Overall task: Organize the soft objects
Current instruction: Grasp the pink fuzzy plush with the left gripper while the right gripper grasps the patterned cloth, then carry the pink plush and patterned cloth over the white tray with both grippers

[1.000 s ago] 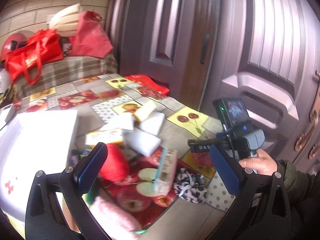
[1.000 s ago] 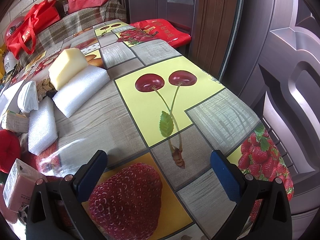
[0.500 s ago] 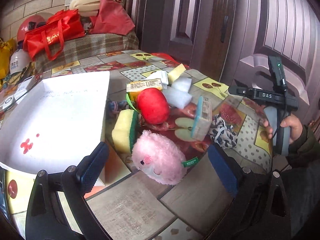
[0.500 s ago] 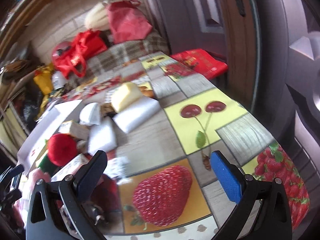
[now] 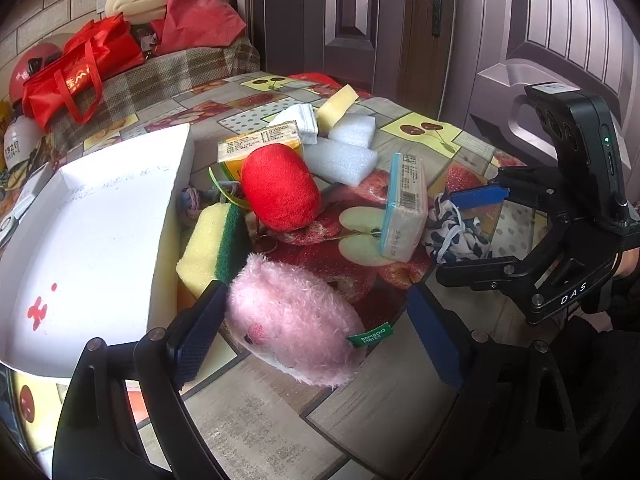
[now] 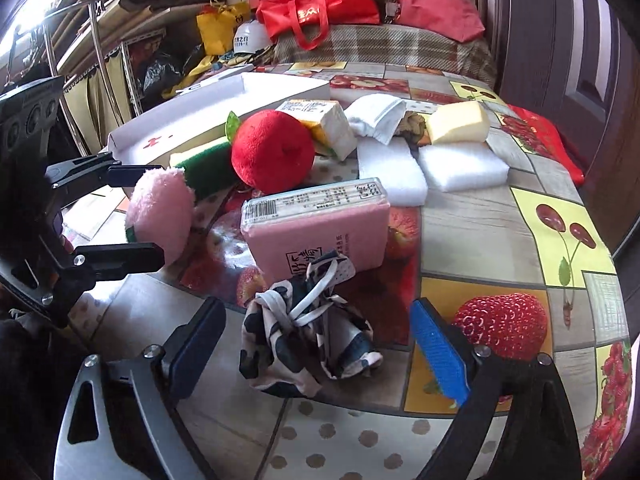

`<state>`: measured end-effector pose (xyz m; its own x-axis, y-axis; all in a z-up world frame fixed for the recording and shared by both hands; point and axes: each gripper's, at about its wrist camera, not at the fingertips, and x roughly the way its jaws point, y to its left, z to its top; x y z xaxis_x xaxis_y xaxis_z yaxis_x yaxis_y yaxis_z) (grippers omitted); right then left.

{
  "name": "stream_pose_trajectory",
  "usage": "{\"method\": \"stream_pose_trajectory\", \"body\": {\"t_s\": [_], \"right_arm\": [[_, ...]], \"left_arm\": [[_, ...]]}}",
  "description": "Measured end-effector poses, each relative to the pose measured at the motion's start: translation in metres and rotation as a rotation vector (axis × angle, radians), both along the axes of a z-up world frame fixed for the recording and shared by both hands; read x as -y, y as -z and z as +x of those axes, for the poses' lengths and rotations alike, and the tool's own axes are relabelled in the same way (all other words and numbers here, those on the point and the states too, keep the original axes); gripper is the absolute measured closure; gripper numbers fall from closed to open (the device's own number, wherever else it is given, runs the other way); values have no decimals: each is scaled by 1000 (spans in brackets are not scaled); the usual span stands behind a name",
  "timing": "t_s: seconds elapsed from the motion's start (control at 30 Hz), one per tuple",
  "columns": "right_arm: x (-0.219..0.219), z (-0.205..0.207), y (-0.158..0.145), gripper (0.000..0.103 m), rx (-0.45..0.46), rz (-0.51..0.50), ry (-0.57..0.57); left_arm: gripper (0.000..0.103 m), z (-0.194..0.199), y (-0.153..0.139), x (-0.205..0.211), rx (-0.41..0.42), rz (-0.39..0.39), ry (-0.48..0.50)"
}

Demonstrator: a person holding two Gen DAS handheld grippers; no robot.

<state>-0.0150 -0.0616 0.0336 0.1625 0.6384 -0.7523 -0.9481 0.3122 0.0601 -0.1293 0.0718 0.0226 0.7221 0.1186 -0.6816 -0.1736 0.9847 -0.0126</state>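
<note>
Left cam: my left gripper (image 5: 316,332) is spread wide around the pink plush (image 5: 294,320), not squeezing it, with the white tray (image 5: 172,184) just off to the left and the red plush apple (image 5: 280,192) behind. Right cam: my right gripper (image 6: 316,344) is wide open too, straddling the black-and-white cloth bundle (image 6: 308,328) near the table edge, with the pink tissue pack (image 6: 320,224) right behind it.

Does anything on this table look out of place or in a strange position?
Yes. The pink tissue pack stands tipped up on its edge rather than lying flat. The soft items lie jumbled beside the white tray rather than in it. Nothing looks spilled or damaged.
</note>
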Motion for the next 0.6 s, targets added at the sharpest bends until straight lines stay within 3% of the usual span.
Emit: {"method": "stream_pose_trajectory", "body": {"t_s": [0.07, 0.1, 0.2, 0.27, 0.37, 0.53, 0.6], "right_arm": [[-4, 0, 5, 26, -8, -24, 2], [-4, -1, 6, 28, 2, -33, 7], [-2, -5, 5, 53, 37, -36, -14], [3, -2, 4, 65, 10, -24, -25], [16, 5, -4, 68, -8, 36, 2], [45, 3, -44, 68, 37, 284, 52], [50, 0, -59, 68, 77, 389, 90]], "left_arm": [[13, 3, 3, -1, -19, -1, -7], [21, 3, 4, -2, -30, -4, -11], [50, 6, 10, -6, -69, -16, -12], [52, 3, 9, -6, -57, -24, -1], [53, -9, -3, -2, 18, 9, -3], [53, -37, -28, -1, 240, 107, -43], [53, -42, -33, -4, 283, 155, -88]]}}
